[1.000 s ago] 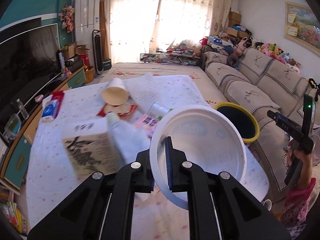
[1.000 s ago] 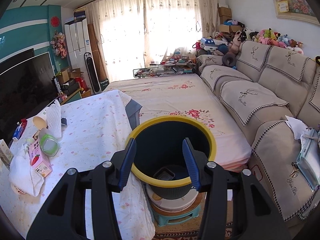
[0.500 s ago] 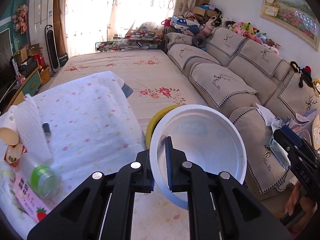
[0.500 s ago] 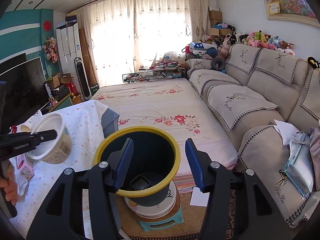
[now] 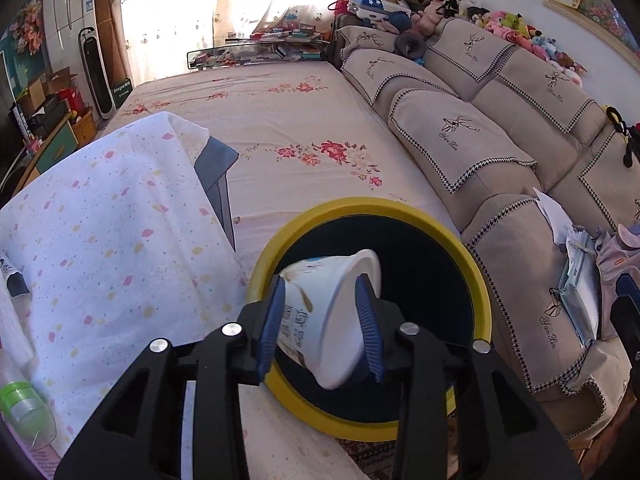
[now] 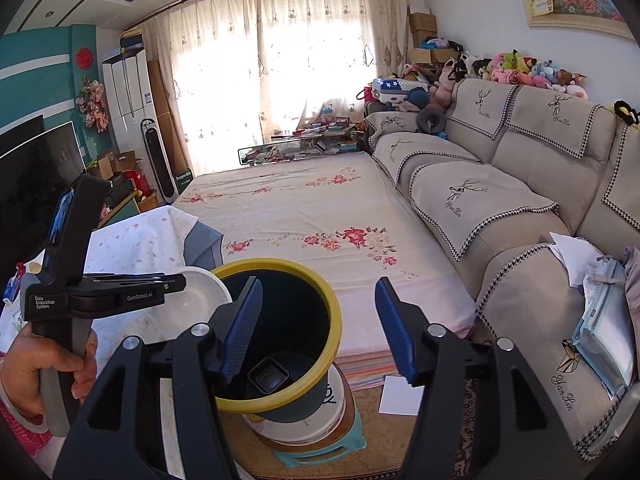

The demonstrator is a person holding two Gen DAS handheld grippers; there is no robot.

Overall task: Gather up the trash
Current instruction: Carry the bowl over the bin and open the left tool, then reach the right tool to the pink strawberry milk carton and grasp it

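Since a second earlier the left tongs (image 5: pixel 320 328) had swung from the table to the yellow-rimmed bin (image 5: pixel 448 232) and just opened; white bowl (image 5: pixel 328 320) tipped between them. Right tongs (image 6: pixel 316 328) apart, empty, near the bin.

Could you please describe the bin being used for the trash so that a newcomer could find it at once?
Between the beige sofa and the cloth-covered table stands a dark round trash bin. Its bright yellow rim sets it apart.

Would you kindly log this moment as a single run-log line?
left claw: just opening, white bowl between its pads | bowl: tipped over yellow-rimmed bin | right claw: open, empty
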